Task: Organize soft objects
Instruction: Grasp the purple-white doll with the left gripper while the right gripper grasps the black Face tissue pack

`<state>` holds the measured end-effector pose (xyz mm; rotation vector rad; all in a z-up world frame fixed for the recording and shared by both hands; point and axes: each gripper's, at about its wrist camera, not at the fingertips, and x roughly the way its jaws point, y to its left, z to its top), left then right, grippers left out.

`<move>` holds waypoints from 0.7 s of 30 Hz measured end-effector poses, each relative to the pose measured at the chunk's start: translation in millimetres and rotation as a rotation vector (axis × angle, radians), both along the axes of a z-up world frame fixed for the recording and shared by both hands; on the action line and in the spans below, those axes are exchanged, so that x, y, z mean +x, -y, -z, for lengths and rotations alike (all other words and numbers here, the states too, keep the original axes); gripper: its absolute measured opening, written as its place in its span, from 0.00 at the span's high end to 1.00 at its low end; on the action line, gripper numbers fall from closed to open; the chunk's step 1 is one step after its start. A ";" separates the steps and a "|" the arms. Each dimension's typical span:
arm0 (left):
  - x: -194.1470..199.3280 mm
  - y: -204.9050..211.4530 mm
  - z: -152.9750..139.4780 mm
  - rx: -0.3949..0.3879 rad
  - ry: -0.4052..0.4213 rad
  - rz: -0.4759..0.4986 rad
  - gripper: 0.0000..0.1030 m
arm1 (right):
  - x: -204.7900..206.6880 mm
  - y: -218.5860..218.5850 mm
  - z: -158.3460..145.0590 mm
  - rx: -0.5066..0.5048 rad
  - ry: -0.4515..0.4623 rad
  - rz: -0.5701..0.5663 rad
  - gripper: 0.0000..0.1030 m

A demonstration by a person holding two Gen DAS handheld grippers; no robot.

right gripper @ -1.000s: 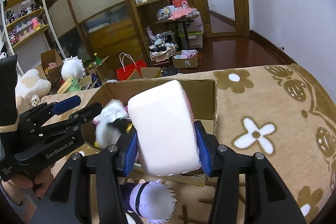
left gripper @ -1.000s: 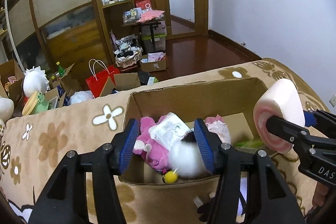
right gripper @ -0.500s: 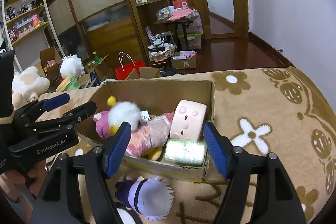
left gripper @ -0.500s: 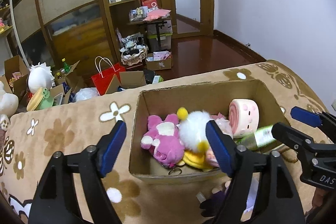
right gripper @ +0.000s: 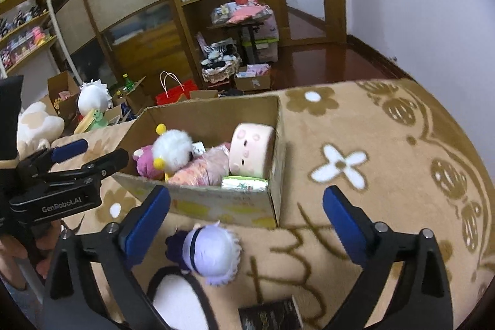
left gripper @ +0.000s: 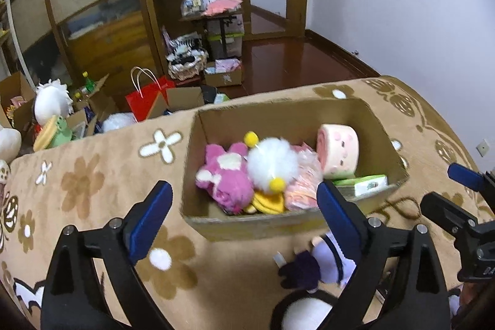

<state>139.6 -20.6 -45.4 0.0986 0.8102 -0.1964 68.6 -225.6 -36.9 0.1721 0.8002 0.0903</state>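
A cardboard box [left gripper: 213,226] [right gripper: 275,150] sits on the tan flowered blanket. In it lie a pink plush [left gripper: 227,175], a white fluffy chick [left gripper: 273,164] [right gripper: 173,149], a pink-and-cream roll cushion [left gripper: 338,150] [right gripper: 250,149] and a green packet [left gripper: 362,184]. A purple-and-white doll [left gripper: 321,265] [right gripper: 210,252] lies on the blanket in front of the box. My left gripper [left gripper: 244,215] is open and empty, in front of the box. My right gripper [right gripper: 247,218] is open and empty, above the doll.
The blanket [right gripper: 386,175] runs right to a white wall. A white plush [right gripper: 176,299] and a dark book [right gripper: 269,314] lie near me. Beyond the blanket, boxes, a red bag [left gripper: 148,101], plush toys and wooden shelves [right gripper: 191,5] crowd the floor.
The left gripper let go of the white chick and the right let go of the roll cushion; both landed in the box. Both grippers opened wide and pulled back toward me.
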 end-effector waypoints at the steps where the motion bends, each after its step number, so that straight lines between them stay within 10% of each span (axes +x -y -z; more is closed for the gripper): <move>1: -1.5 0.6 0.7 -0.001 -0.005 0.004 0.09 | -2.8 1.1 0.7 0.005 -0.011 0.005 0.00; 21: -24.7 36.1 34.9 0.030 -0.165 0.154 0.03 | -38.0 -1.1 48.3 -0.068 -0.277 0.052 0.00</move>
